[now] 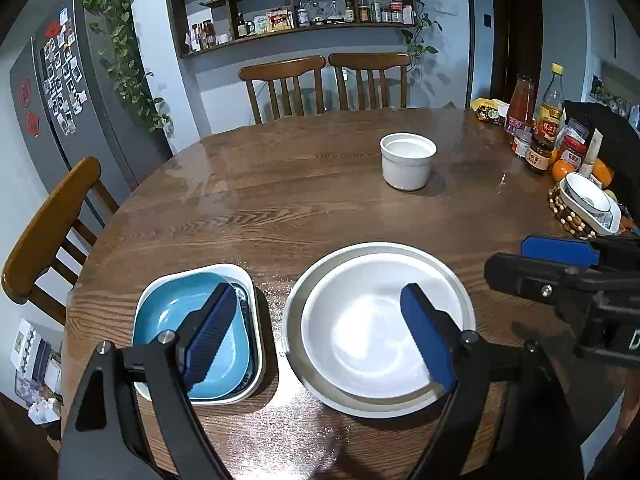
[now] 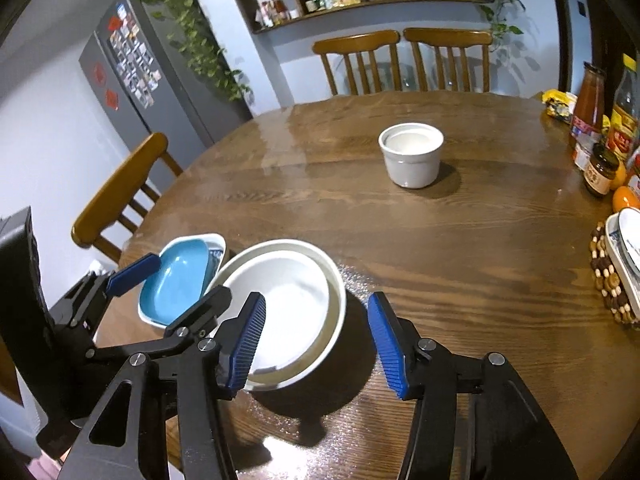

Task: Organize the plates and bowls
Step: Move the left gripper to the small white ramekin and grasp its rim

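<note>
Black grippers, ribbed blue fingers [image 2: 250, 344]

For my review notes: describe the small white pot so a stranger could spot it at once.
Start at the round wooden table. Past the stacked white round plates and blue square dish, toward the two chairs, stands a white straight-walled ceramic pot, alone, taller than everything nearby.

The left gripper [image 1: 320, 336] is hovering open over the table's [image 1: 280, 200] near edge, spanning the blue dish [image 1: 176, 320] and the white plate [image 1: 360, 320].
</note>
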The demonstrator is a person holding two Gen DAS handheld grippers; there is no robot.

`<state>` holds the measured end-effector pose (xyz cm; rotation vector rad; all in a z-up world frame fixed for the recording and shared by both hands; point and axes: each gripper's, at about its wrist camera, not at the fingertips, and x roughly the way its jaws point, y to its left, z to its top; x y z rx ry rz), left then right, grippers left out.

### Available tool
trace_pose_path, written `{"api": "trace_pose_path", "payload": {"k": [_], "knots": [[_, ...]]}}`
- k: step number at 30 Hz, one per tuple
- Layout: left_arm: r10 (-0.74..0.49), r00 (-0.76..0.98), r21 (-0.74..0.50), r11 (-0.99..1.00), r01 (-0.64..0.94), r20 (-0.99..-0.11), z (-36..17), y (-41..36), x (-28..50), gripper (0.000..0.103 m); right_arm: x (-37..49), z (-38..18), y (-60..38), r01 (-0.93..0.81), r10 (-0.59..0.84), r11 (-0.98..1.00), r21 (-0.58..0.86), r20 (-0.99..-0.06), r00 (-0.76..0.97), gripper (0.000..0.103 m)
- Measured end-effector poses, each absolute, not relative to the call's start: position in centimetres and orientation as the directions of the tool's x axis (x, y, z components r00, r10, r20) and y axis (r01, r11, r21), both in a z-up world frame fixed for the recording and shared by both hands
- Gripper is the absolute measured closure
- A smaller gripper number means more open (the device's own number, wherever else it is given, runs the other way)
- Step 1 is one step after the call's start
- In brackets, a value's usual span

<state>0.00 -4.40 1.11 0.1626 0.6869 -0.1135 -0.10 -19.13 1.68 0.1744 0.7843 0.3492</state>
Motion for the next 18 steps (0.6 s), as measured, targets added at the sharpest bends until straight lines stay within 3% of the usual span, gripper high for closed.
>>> {"api": "trace_pose_path", "payload": {"k": [10, 13, 18], "knots": [[-0.060, 0.760, 0.121, 0.976, 0.181, -0.647, 1.3, -5.3, 0.4, 0.017, -0.1, 1.8, -20.5, -0.219, 0.360, 0.931, 0.290, -0.655, 0.664, 0.049], [-0.105, 0.719, 0.073, 0.974, 0.213, -0.687, 1.4, -5.4, 1.5, 0.008, 0.3, 1.9, -21.3, -0.205, 0.355, 0.933, 0.297, -0.654, 0.668, 0.049], [-0.160, 0.651, -0.020, 0.976, 0.217, -0.742, 2.2, -5.2, 4.6, 0.007, 2.0, 1.8, -23.6, -0.142, 0.347, 0.929, 0.343, -0.663, 0.663, 0.049]]}}
